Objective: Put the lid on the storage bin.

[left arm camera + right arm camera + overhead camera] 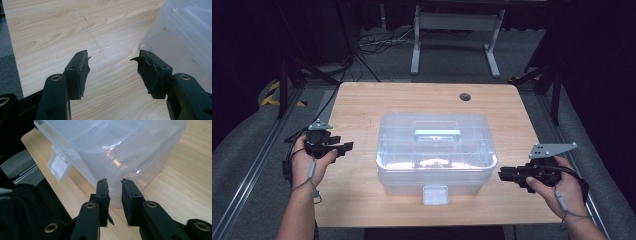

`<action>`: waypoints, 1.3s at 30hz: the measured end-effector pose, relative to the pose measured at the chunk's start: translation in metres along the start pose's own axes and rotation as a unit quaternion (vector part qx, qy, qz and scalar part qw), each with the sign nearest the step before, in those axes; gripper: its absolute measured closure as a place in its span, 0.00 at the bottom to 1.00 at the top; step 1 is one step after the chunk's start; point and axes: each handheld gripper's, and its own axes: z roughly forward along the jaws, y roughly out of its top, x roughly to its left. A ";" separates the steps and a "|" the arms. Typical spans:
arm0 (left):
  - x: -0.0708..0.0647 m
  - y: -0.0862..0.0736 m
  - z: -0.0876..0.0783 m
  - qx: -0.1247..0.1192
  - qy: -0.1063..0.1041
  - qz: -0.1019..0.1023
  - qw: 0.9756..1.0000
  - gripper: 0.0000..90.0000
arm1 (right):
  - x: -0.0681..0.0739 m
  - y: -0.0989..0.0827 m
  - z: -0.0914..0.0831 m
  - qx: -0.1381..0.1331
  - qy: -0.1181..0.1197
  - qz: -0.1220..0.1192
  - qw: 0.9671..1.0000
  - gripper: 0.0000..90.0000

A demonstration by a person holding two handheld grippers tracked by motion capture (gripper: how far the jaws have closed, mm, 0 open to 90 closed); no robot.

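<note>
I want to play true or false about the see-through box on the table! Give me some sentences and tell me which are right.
1. The plastic box has its lid on. True.
2. The left tool is gripping the box. False: its jaws stand open over bare table, with nothing between them.
3. The box has a handle on top. True.
4. The right tool holds the box's front latch. False: it sits by the box's right end, with only a narrow gap between its jaws and nothing in it.
5. The box stands on the floor. False: it stands on the wooden table.
</note>
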 end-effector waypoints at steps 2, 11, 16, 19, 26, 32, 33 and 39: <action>0.000 -0.002 -0.004 -0.004 0.003 -0.001 1.000 0.47 | -0.004 0.002 -0.004 -0.017 -0.001 0.002 1.000 0.75; 0.002 -0.008 -0.011 -0.008 0.010 -0.010 1.000 0.43 | -0.036 0.011 -0.012 -0.079 -0.041 0.023 0.996 0.53; 0.005 -0.009 -0.008 -0.006 0.009 -0.009 1.000 0.42 | -0.062 0.011 -0.008 -0.093 -0.069 0.016 0.993 0.43; 0.006 -0.009 -0.004 -0.005 0.008 -0.007 1.000 0.40 | -0.077 0.009 -0.005 -0.095 -0.084 0.022 0.992 0.41; 0.009 -0.008 0.005 -0.001 0.005 0.002 1.000 0.37 | -0.106 -0.001 0.003 -0.068 -0.106 0.025 0.992 0.38; 0.011 -0.008 0.013 0.002 0.007 -0.001 1.000 0.35 | -0.127 -0.016 0.011 -0.047 -0.107 0.034 0.993 0.34; 0.011 -0.008 0.014 0.004 0.008 0.001 1.000 0.34 | -0.130 -0.019 0.014 -0.044 -0.106 0.034 0.993 0.33; 0.014 -0.011 0.019 0.008 0.014 0.009 1.000 0.32 | -0.142 -0.032 0.030 -0.018 -0.093 0.035 0.995 0.25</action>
